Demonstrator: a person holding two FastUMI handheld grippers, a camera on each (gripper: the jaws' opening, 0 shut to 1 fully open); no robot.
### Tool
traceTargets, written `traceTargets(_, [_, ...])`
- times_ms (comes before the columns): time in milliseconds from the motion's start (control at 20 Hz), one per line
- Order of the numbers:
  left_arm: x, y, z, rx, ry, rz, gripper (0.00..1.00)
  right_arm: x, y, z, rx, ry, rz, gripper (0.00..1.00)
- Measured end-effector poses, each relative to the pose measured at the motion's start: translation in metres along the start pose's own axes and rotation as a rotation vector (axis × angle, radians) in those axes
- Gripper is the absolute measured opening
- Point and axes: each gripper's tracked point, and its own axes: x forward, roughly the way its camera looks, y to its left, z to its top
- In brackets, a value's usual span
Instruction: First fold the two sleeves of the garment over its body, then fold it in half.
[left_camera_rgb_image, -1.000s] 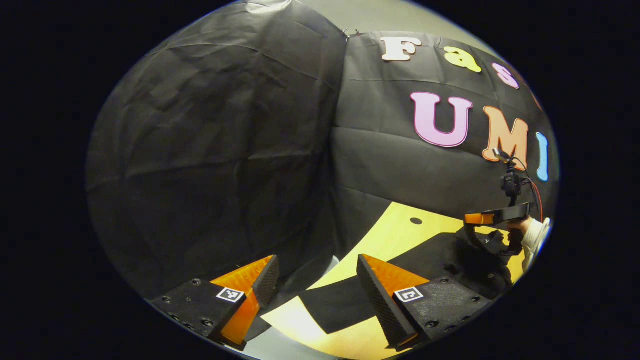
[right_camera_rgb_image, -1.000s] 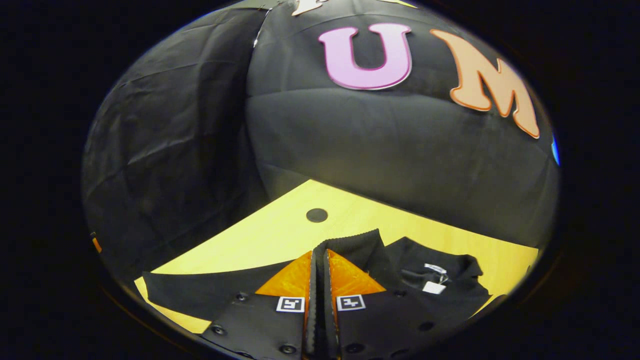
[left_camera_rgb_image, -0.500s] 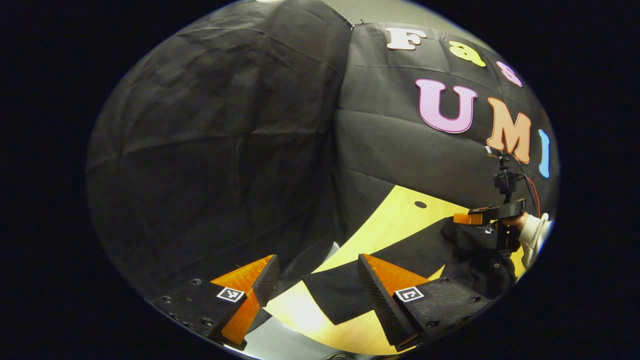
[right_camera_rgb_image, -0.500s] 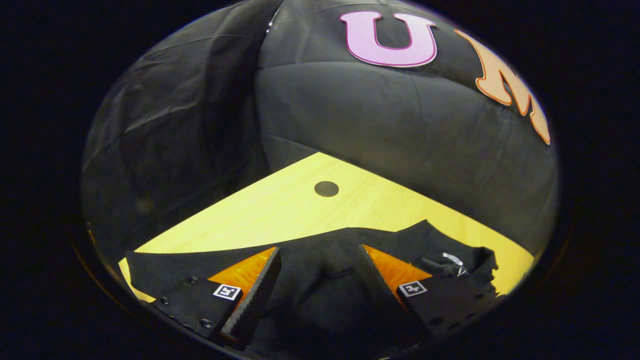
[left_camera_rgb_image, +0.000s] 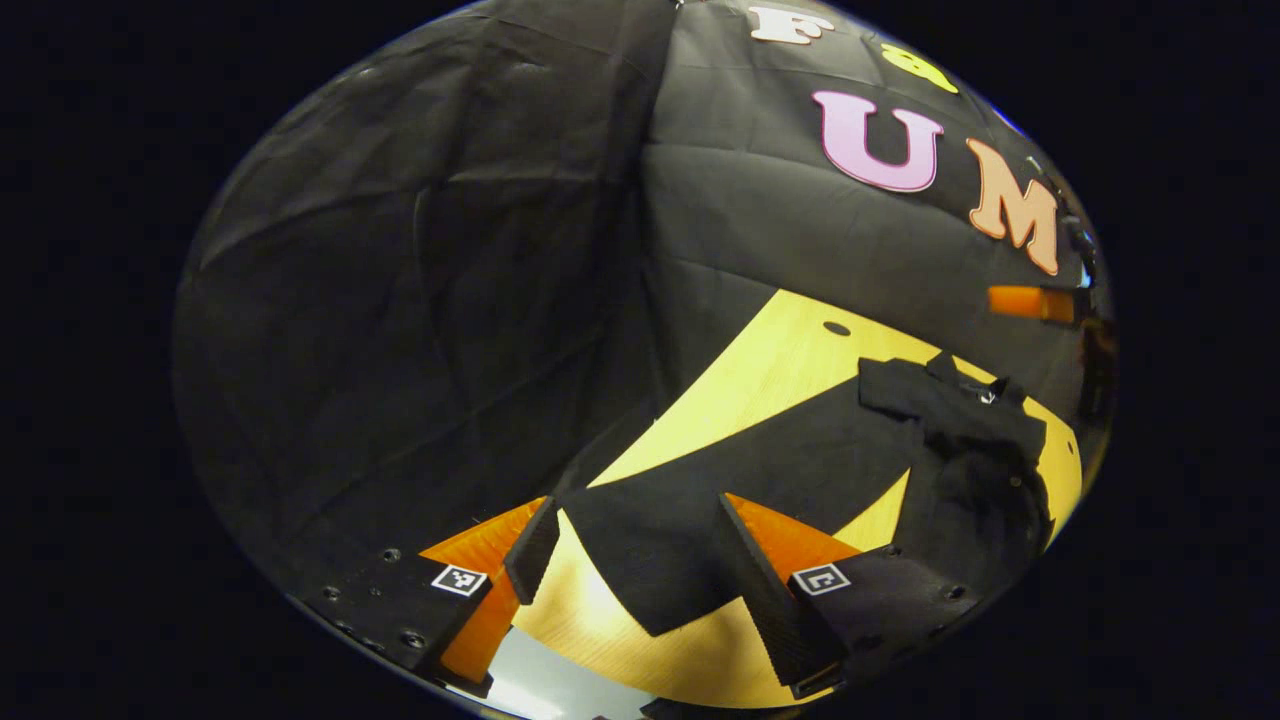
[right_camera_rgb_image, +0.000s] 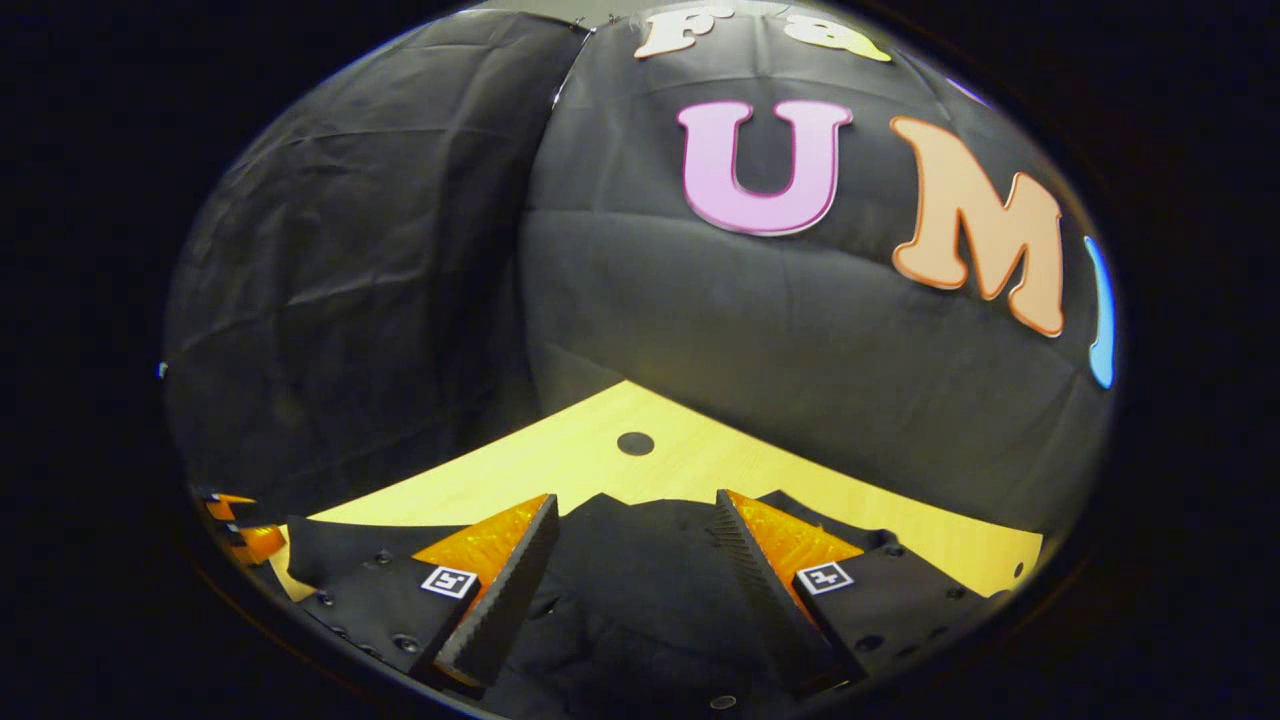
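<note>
While no label reads, the black garment (left_camera_rgb_image: 800, 470) lies on the table (left_camera_rgb_image: 770, 370).

No word or number can be read on any thing here. The left gripper (left_camera_rgb_image: 632, 510) carries two small square markers (left_camera_rgb_image: 459, 580), one on each side, with a black-and-white code pattern and no letters in it. The right gripper (right_camera_rgb_image: 635, 500) carries two markers of the same kind. At the collar of the garment (left_camera_rgb_image: 780, 460) sits a tiny white tag (left_camera_rgb_image: 988, 397), too small to read
</note>
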Motion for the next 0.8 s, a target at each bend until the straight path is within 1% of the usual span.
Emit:
traceTargets(150, [0.008,-0.003,-0.011,0.023,0.027,-0.001,0.94,-0.042,-0.016,0.012,0.075,-0.058,-0.039,1.00])
traceTargets(250, [0.009,-0.007,-0.021,0.039,0.043,-0.003,0.94,-0.069,-0.035,0.013,0.132,-0.082,-0.087,1.00])
traceTargets(350, [0.010,-0.011,-0.029,0.057,0.052,-0.009,0.94,-0.092,-0.051,0.013,0.215,-0.113,-0.127,0.99])
traceTargets(400, [0.012,-0.011,-0.032,0.071,0.060,-0.008,0.94,-0.102,-0.062,0.013,0.254,-0.132,-0.149,0.97])
traceTargets(450, [0.011,-0.011,-0.038,0.084,0.072,-0.005,0.94,-0.113,-0.075,0.013,0.281,-0.144,-0.179,0.99])
traceTargets(550, [0.013,-0.009,-0.049,0.105,0.103,0.004,0.94,-0.137,-0.106,0.004,0.287,-0.147,-0.287,1.00])
traceTargets(600, [0.013,-0.009,-0.052,0.110,0.119,0.009,0.94,-0.147,-0.121,0.003,0.275,-0.160,-0.338,0.99])
traceTargets(700, [0.011,-0.010,-0.051,0.105,0.124,0.011,0.95,-0.170,-0.143,0.006,0.246,-0.198,-0.413,1.00])
traceTargets(750, [0.012,-0.010,-0.054,0.100,0.136,0.013,0.95,-0.178,-0.152,0.007,0.237,-0.212,-0.438,0.97])
traceTargets(800, [0.012,-0.010,-0.053,0.096,0.131,0.014,0.95,-0.187,-0.157,0.004,0.240,-0.216,-0.458,0.96])
